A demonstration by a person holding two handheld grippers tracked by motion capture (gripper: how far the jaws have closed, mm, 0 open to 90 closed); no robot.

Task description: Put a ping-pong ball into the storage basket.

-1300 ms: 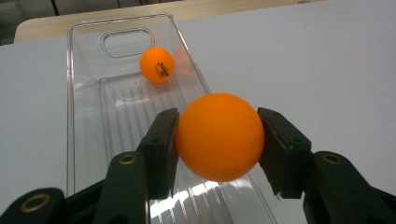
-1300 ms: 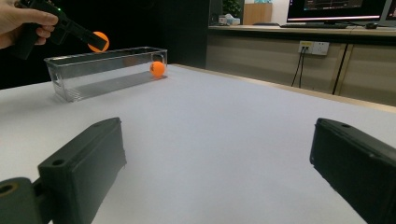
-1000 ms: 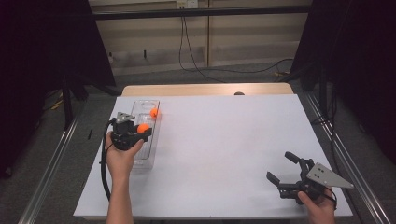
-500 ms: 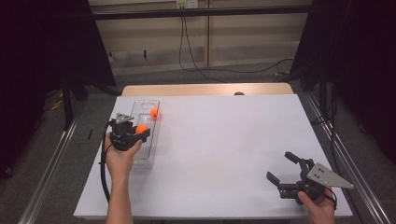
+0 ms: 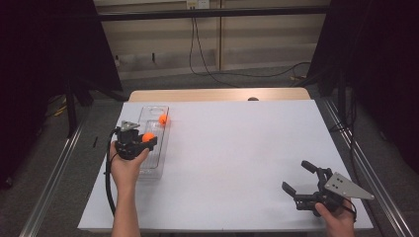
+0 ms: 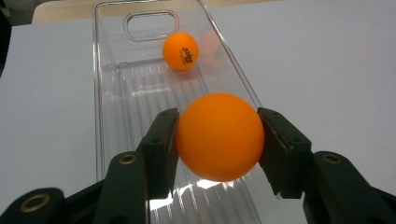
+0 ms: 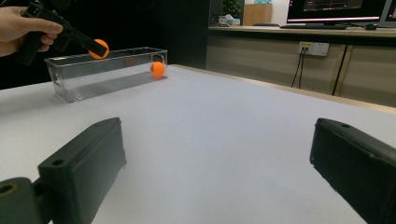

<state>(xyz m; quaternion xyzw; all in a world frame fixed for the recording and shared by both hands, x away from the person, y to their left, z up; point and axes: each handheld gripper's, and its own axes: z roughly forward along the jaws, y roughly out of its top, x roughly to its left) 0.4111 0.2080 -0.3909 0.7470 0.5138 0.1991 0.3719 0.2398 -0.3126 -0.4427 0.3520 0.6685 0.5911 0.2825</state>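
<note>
My left gripper is shut on an orange ball, held just above the rim of a clear plastic bin at the table's left. A second orange ball lies inside the bin near its far end, also seen as the far ball in the left gripper view. In the right gripper view the held ball hangs over the bin. My right gripper stands open near the front right corner, nothing between its jaws.
The white table top stretches wide between the two grippers. A wooden strip runs along its far edge. Metal frame rails flank both sides, and cables hang against the back wall.
</note>
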